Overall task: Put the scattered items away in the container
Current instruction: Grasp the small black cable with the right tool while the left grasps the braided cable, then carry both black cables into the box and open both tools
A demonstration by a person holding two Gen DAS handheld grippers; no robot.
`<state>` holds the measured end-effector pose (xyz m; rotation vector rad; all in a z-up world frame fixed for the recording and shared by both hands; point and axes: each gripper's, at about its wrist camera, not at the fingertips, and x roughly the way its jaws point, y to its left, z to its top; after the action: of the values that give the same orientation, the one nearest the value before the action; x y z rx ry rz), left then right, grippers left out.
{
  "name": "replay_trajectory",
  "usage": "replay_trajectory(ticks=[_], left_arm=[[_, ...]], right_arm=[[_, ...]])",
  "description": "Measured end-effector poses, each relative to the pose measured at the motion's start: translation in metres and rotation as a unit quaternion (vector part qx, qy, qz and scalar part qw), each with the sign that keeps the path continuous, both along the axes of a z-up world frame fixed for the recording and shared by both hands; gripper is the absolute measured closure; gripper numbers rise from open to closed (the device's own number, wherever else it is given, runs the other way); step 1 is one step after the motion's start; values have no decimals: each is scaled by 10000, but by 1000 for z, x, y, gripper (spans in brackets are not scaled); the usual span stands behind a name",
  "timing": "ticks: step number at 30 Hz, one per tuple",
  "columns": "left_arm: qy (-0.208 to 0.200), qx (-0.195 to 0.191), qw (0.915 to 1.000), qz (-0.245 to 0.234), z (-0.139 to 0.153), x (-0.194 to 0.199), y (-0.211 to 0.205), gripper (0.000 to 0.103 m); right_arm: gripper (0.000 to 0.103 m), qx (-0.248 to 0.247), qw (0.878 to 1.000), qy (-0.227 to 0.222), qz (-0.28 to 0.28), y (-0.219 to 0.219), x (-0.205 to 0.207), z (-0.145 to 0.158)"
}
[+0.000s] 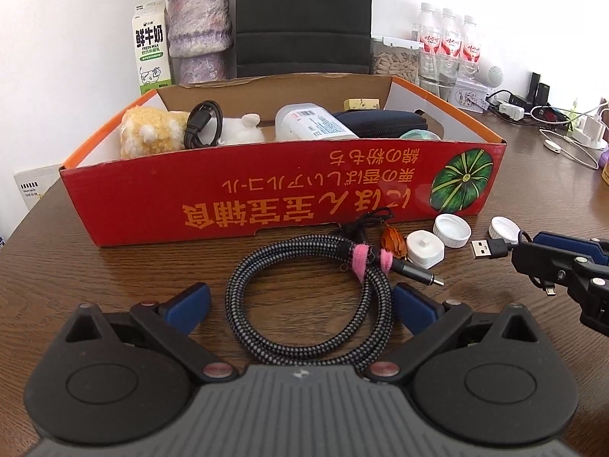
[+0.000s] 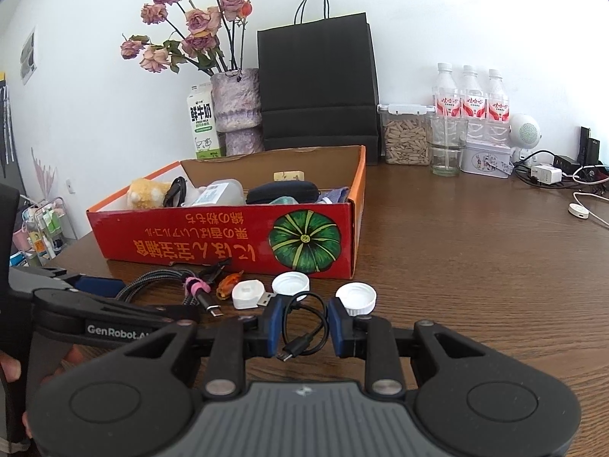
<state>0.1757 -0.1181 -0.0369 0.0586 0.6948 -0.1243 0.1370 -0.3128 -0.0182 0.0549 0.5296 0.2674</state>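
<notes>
A red cardboard box (image 1: 266,194) (image 2: 228,236) on the wooden table holds a plush toy, a bottle, a case and a cable. In front of it lie a coiled braided cable (image 1: 304,304) (image 2: 160,282) with pink ties, a white plug (image 1: 424,248) (image 2: 247,293), two white caps (image 1: 452,230) (image 2: 291,283) and a small orange item (image 1: 394,243). My left gripper (image 1: 300,304) is open, with its fingers on either side of the braided coil. My right gripper (image 2: 304,323) is open around a short black USB cable (image 2: 304,327) (image 1: 491,247).
A vase of dried roses (image 2: 236,110), a milk carton (image 1: 150,53), a black paper bag (image 2: 318,83), a seed jar (image 2: 405,137), water bottles (image 2: 472,103), a glass (image 2: 447,152) and chargers (image 2: 552,171) stand behind and right of the box.
</notes>
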Motion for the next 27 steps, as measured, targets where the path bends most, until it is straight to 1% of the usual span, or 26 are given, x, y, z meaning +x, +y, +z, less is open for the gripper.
replay_trajectory(ticks=[4,7,12,16,22,27], left_arm=[[-8,-1,10000,0,0,0,0,0],[-94,1,10000,-25,2,-3,-1,11],[-112,-73,9999,11,3,-6,2,12],[-170,-241,9995,95,6,-11,8,12],[-391,-405,9983,152,15,-23,19,12],[-633,-512,9965,186,26,-35,29,12]], right_arm=[[78,17,10000,24,-28,-1,1,0],[78,34,10000,23,-48,-1,1,0],[78,45,10000,35,-58,-1,2,0],[78,-4,9999,-95,-40,3,-3,2],[78,-118,9995,-279,38,14,-10,5],[78,-84,9989,-411,188,26,-15,13]])
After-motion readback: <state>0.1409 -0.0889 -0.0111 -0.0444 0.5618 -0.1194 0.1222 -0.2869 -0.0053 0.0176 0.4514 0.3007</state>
